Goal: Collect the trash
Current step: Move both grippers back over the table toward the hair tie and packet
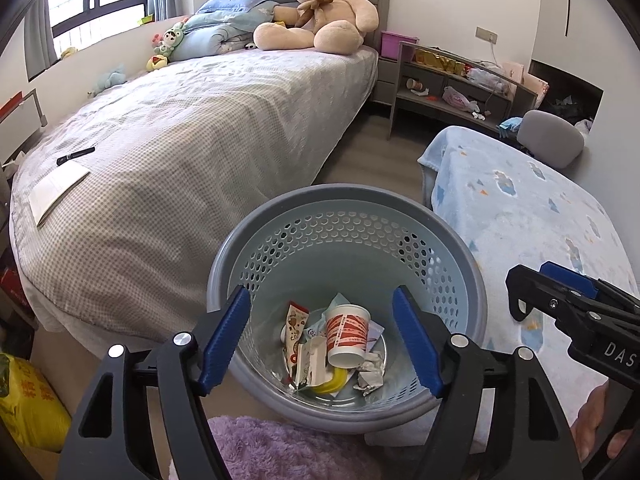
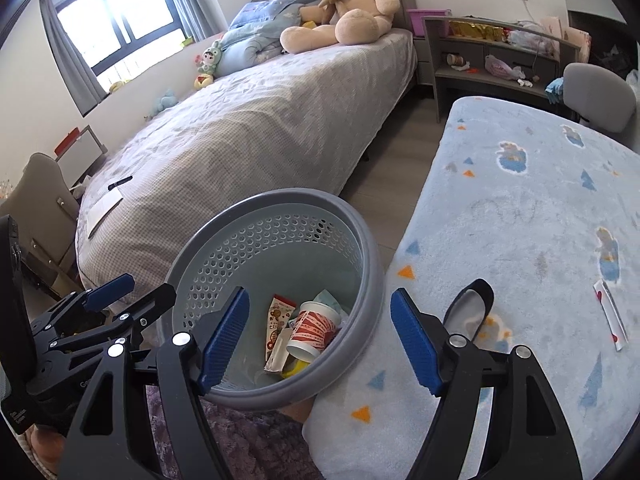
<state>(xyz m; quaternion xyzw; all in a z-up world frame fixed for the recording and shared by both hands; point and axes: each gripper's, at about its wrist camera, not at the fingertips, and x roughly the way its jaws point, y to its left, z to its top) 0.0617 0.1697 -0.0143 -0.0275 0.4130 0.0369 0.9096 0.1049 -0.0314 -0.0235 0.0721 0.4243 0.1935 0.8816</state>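
A grey perforated trash basket (image 1: 464,248) stands on the floor between the bed and a blue blanket; it also shows in the right wrist view (image 2: 360,224). Inside lie a red-and-white paper cup (image 1: 346,334) (image 2: 314,330), a snack wrapper (image 1: 295,322) (image 2: 278,316), crumpled paper (image 1: 370,372) and a yellow piece (image 1: 330,386). My left gripper (image 1: 322,340) is open and empty above the basket. My right gripper (image 2: 320,340) is open and empty over the basket's right rim. A white-and-red wrapper (image 2: 610,314) and a black spoon-like object (image 2: 472,308) lie on the blue blanket (image 2: 520,208).
A bed (image 1: 192,128) with a grey checked cover holds a teddy bear (image 1: 320,4), a paper (image 1: 56,192) and a black pen (image 1: 76,155). A grey shelf (image 1: 452,88) and a chair (image 1: 550,140) stand at the back right. A yellow bag (image 1: 28,400) sits at lower left.
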